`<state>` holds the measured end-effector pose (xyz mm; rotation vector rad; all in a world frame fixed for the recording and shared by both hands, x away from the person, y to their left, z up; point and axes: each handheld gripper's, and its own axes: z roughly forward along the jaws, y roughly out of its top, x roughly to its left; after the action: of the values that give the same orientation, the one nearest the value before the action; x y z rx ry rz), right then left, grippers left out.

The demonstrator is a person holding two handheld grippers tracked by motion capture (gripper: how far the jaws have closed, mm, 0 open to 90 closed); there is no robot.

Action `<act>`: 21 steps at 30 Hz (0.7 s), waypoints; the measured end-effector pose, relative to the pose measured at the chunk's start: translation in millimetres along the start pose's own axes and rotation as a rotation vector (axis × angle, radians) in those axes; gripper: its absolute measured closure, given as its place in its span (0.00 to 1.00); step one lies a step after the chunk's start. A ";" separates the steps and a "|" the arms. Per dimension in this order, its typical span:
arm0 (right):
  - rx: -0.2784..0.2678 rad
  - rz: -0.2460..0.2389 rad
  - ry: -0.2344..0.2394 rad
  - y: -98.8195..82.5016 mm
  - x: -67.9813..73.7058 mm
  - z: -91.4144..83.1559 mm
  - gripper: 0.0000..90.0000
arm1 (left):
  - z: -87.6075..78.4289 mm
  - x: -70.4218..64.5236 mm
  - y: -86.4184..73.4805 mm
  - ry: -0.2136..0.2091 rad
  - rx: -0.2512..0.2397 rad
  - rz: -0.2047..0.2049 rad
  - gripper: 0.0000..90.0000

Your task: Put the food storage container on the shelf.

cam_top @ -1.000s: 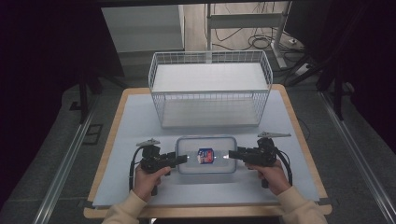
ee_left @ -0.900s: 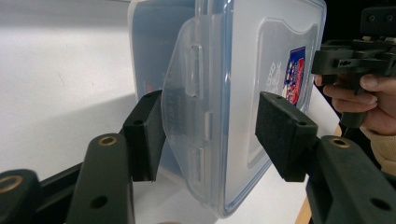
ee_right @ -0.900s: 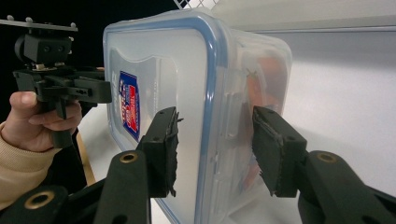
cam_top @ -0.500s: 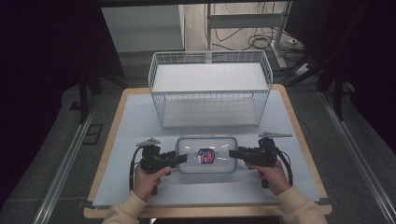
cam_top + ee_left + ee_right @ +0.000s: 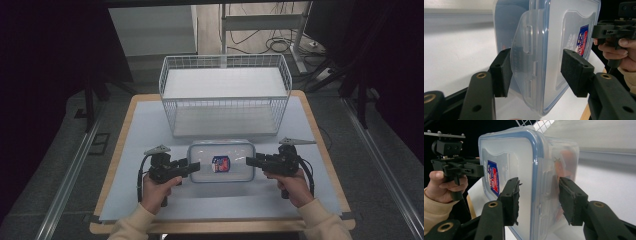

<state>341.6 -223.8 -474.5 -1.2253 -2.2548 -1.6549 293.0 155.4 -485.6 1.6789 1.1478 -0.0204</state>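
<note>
the clear rectangular plastic container with a blue-rimmed lid (image 5: 221, 162) sits between both tongs: right gripper (image 5: 537, 195) clamps its side latch (firmly pinched), left gripper (image 5: 536, 68) straddles the opposite latch, jaws apart.

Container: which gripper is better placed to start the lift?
Right, probably. The right gripper looks clamped across the container end, while the left gripper only straddles the latch flap, one pad off the lid.

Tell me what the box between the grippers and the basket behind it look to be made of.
The box looks like clear, glossy plastic: you see through its walls, it has a blue-tinted lid seal and moulded latch flaps. The basket looks like thin metal wire with a white coating, judging by its fine open grid; the coating type is unclear.
</note>
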 end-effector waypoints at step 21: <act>-0.053 -0.058 -0.009 29.5 16.2 -12.6 0.58 | -11.7 -10.5 29.4 -0.017 -0.044 0.036 0.49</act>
<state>344.9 -222.7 -438.7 -1.1917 -2.2871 -1.7428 301.6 157.5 -453.5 1.6574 1.0979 0.0133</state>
